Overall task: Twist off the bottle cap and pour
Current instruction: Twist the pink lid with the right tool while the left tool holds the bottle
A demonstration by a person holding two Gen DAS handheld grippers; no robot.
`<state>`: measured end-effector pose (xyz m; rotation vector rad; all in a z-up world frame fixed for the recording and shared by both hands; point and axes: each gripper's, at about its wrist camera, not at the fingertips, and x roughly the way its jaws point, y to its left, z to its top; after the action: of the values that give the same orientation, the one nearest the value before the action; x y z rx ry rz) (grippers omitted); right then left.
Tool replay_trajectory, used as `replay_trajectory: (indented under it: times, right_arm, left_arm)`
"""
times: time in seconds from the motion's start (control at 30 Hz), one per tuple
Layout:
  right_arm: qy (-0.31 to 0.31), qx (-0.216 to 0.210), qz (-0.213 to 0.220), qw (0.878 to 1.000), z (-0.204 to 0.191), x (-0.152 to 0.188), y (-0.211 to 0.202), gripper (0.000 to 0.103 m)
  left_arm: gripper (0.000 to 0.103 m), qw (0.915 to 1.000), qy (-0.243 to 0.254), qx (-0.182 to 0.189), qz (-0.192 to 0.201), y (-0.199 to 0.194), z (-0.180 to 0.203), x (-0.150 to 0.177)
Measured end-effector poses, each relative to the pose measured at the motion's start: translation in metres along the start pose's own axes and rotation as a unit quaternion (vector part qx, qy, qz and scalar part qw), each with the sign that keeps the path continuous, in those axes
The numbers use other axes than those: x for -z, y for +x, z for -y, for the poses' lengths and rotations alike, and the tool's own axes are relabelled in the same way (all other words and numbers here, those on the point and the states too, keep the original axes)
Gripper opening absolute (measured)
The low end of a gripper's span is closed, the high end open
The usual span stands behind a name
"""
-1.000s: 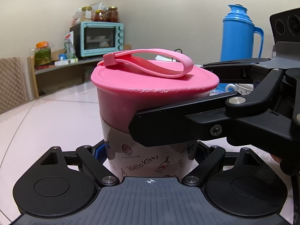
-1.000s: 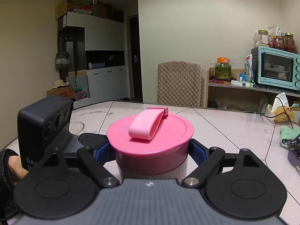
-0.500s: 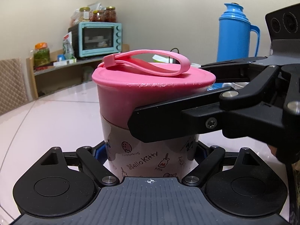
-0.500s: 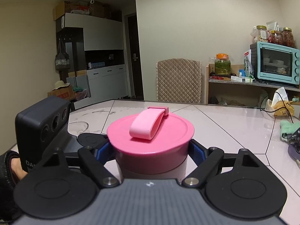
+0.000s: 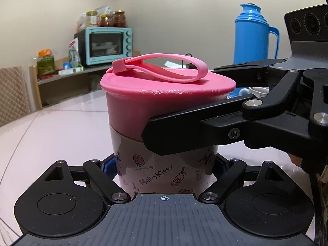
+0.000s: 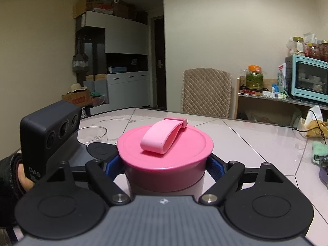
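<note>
Bottle [image 5: 164, 164] upright on near table [image 5: 51, 135], body clamped low by left gripper [image 5: 164, 165]; right gripper [image 6: 165, 167] clamped on pink cap [image 6: 164, 164]. Walls look smooth, likely slippery; cap rigid, best gripped at its rim, not the soft loop [image 6: 162, 136].

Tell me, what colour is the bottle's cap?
Pink, with a matching pink strap loop on the cap; the right wrist view shows it best.

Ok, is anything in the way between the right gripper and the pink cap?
Nothing visible. The right gripper already has its blue pads against the sides of the pink cap, while the left gripper holds the bottle body lower down.
</note>
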<state>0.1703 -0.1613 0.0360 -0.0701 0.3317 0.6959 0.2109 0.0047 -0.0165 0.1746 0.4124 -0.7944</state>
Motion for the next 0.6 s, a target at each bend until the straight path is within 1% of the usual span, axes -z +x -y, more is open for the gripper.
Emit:
replay_trajectory:
  times: [0.37, 0.5, 0.57, 0.6]
  right_arm:
    - [-0.033, -0.074, 0.005, 0.997, 0.026, -0.002, 0.007, 0.085]
    - [-0.045, -0.104, 0.007, 0.994, 0.036, -0.002, 0.01, 0.085]
    - [-0.052, -0.127, 0.007, 0.991, 0.029, -0.001, 0.005, 0.085]
    - [-0.056, -0.138, 0.008, 0.989, 0.032, -0.002, 0.005, 0.085]
  left_arm:
    - [0.09, 1.0, 0.001, -0.001, 0.0, 0.002, 0.004, -0.004]
    - [0.09, 1.0, 0.0, 0.0, 0.001, 0.002, 0.004, -0.005]
    - [0.09, 1.0, 0.0, 0.0, 0.001, 0.002, 0.004, -0.006]
    - [0.09, 1.0, 0.0, 0.0, 0.001, 0.001, 0.004, -0.006]
